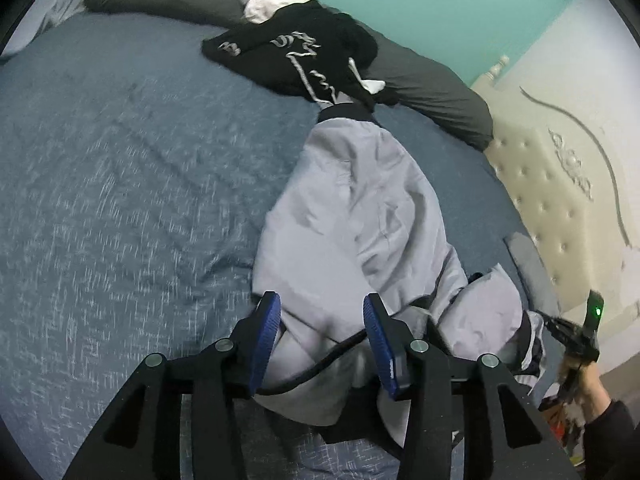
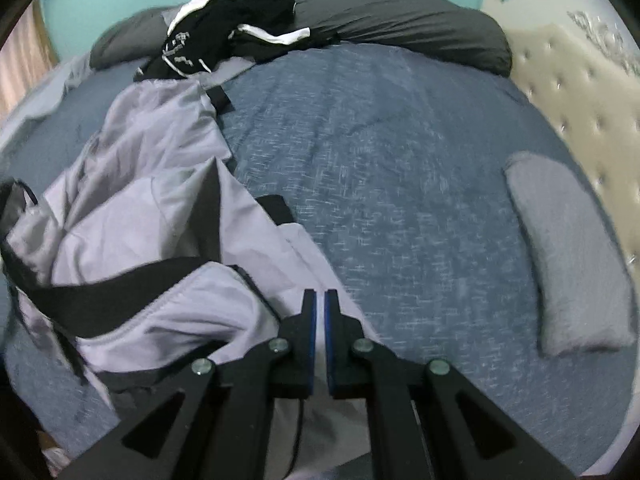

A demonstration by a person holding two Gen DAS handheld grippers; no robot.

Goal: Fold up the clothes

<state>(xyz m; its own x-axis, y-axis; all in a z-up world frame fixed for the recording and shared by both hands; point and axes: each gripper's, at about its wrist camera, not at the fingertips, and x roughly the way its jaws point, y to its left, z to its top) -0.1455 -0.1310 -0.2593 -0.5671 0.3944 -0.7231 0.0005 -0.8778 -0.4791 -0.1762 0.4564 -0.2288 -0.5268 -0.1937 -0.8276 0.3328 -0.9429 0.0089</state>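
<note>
A pale lilac jacket (image 1: 360, 208) with black trim lies crumpled on the blue bedspread (image 1: 120, 160). My left gripper (image 1: 322, 314) stands open just above its near end, the blue pads (image 1: 266, 320) on either side of a fold and a thin black cord. In the right wrist view the same jacket (image 2: 152, 200) spreads to the left. My right gripper (image 2: 320, 300) is shut, with a thin strip of the jacket's edge pinched between its pads. The left wrist view shows the right gripper (image 1: 576, 336) at the jacket's right end, held by a hand.
A black hoodie (image 1: 296, 56) with white print lies at the far side against dark grey pillows (image 1: 432, 92). A folded grey cloth (image 2: 568, 256) rests near the cream tufted headboard (image 2: 580, 88). Bare bedspread (image 2: 400, 180) stretches right of the jacket.
</note>
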